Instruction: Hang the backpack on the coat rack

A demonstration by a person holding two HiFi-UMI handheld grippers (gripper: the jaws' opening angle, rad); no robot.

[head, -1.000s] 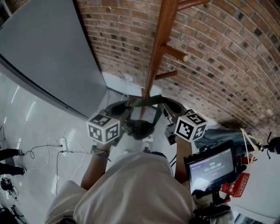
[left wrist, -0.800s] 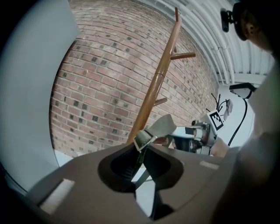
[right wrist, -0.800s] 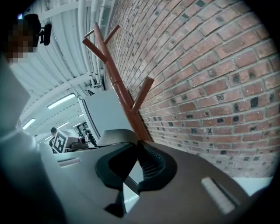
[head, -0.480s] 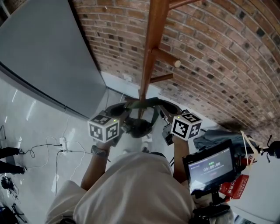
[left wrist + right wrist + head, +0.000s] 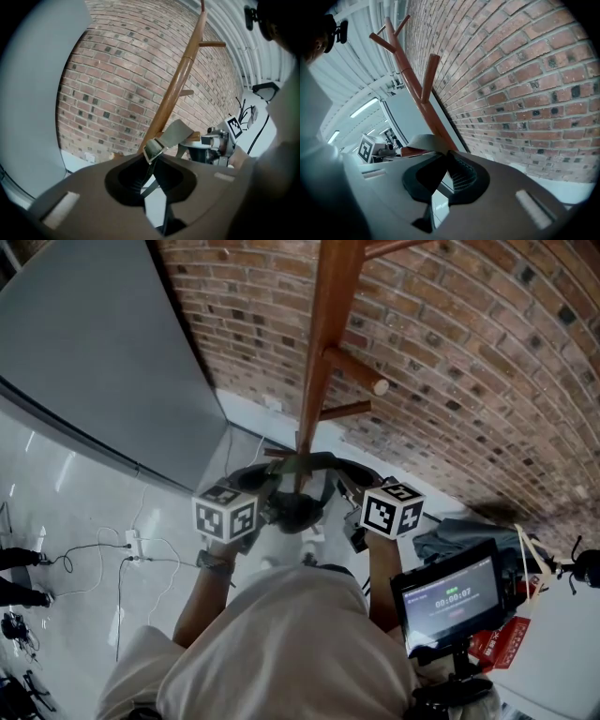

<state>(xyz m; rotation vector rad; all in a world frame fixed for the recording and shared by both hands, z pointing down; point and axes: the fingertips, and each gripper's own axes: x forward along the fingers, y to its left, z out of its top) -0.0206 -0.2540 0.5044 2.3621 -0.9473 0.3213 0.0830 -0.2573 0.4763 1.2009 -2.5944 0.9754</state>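
One coat rack (image 5: 319,362), one backpack (image 5: 298,514), one screen (image 5: 452,601), and two grippers: left gripper (image 5: 152,158), right gripper (image 5: 444,160).

My right tool (image 5: 446,158) sits low in the centre of the frame, its jaws pinched on the grey backpack strap (image 5: 429,141), which runs off to the left. Behind it the reddish coat rack (image 5: 411,82) slants from the upper left down toward the jaws, one peg jutting upward. The brick wall (image 5: 520,79) fills the right.
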